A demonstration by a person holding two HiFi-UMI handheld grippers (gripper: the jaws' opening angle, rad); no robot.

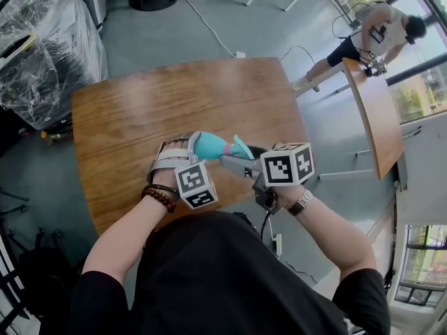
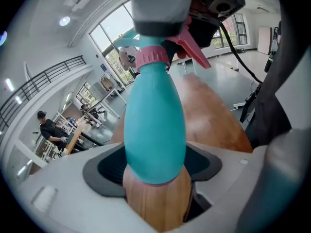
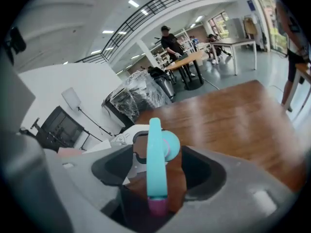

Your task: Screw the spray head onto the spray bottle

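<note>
The left hand-held gripper (image 2: 155, 178) held the light-looking, smooth bottle (image 2: 155, 125) by its fat belly above the bench (image 1: 140, 117), while the right hand-held gripper (image 3: 156, 178) stood wide around the stiff spray head (image 3: 155, 154), probably not touching it.

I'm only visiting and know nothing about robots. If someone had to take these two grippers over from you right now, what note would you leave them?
Left gripper: shut on the teal spray bottle, which it holds off the wooden table.
Right gripper: open, with a jaw on either side of the spray head but not pressing it.
Done: the spray head sits on the bottle, with its pink collar at the neck.
Left: I cannot tell whether the collar is fully tight. Probably grip the head, turn it until snug, then set the bottle down.
</note>
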